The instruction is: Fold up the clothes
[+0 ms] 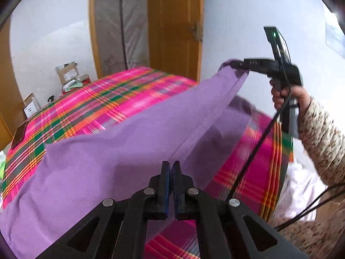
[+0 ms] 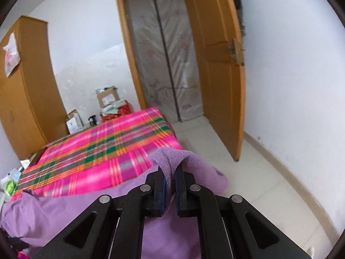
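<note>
On the left, my left gripper (image 1: 171, 166) is clamped on the near edge of the purple garment (image 1: 107, 151), which spreads over the plaid bed (image 1: 97, 99). To the right, my right gripper (image 2: 170, 172) pinches a bunched corner, raised clear of the bed. I judge this the lift before a fold. Next move calls for carrying both held edges across together, keeping the cloth taut.

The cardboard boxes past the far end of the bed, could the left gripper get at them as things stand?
Probably not. The left gripper is shut on the purple garment, and the whole plaid bed lies between it and the cardboard boxes.
</note>
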Demonstrator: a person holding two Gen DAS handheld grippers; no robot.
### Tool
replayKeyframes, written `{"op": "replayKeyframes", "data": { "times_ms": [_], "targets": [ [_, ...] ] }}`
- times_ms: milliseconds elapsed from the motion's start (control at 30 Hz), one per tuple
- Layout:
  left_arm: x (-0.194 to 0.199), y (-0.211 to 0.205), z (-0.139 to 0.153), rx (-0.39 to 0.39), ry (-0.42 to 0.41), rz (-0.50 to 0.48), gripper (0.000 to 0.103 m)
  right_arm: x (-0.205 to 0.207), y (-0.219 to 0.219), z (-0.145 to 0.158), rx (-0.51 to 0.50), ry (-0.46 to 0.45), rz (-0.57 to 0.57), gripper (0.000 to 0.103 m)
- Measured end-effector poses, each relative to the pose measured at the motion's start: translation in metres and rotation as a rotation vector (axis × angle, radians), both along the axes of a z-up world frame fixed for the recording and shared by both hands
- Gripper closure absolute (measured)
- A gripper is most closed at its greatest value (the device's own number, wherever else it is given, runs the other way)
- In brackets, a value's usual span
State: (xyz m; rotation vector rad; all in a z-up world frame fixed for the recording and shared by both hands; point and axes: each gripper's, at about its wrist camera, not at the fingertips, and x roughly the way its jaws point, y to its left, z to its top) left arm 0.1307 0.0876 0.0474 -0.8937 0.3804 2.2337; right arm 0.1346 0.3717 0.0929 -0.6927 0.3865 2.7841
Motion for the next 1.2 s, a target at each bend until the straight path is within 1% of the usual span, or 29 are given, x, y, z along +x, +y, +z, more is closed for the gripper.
{"op": "replayKeyframes", "data": {
  "times_ms": [67, 200, 467, 567, 633, 700, 767, 833, 900, 1033, 1133, 1200],
  "targets": [
    [0.003, 0.002, -0.009, -0.017, -0.023, -0.015, 0.100, 0.007, 0.007, -0.014, -0.034, -0.031, -0.013, 0.096],
    [0.006, 0.003, -0.018, -0.028, -0.049, -0.017, 0.100, 0.017, 0.015, -0.039, -0.079, -0.087, -0.031, 0.096],
    [-0.001, 0.002, -0.027, -0.022, -0.097, -0.005, 0.100, 0.021, 0.027, -0.062, -0.156, -0.162, -0.050, 0.095],
    [-0.001, 0.002, -0.025, -0.015, -0.095, -0.006, 0.100, 0.019, 0.033, -0.065, -0.183, -0.184, -0.047, 0.089],
    [-0.001, 0.000, -0.026, -0.009, -0.102, -0.006, 0.100, 0.016, 0.038, -0.064, -0.197, -0.199, -0.041, 0.077],
    [-0.003, -0.003, -0.027, 0.008, -0.117, 0.002, 0.100, 0.015, 0.045, -0.060, -0.243, -0.191, -0.014, 0.074],
    [-0.005, -0.007, -0.026, 0.028, -0.130, 0.014, 0.100, 0.019, 0.056, -0.056, -0.336, -0.146, 0.022, 0.074],
    [-0.008, -0.010, -0.025, 0.055, -0.146, 0.021, 0.100, 0.026, 0.068, -0.058, -0.414, -0.106, 0.023, 0.067],
    [-0.011, -0.011, -0.024, 0.070, -0.162, 0.024, 0.100, 0.031, 0.077, -0.061, -0.484, -0.079, 0.022, 0.064],
    [-0.009, -0.008, -0.024, 0.056, -0.162, 0.018, 0.100, 0.039, 0.082, -0.075, -0.526, -0.084, 0.009, 0.063],
    [-0.006, -0.006, -0.026, 0.044, -0.163, 0.014, 0.100, 0.043, 0.082, -0.076, -0.522, -0.087, 0.006, 0.063],
    [-0.006, -0.007, -0.028, 0.045, -0.170, 0.013, 0.100, 0.045, 0.080, -0.072, -0.486, -0.116, -0.004, 0.063]
  ]
}}
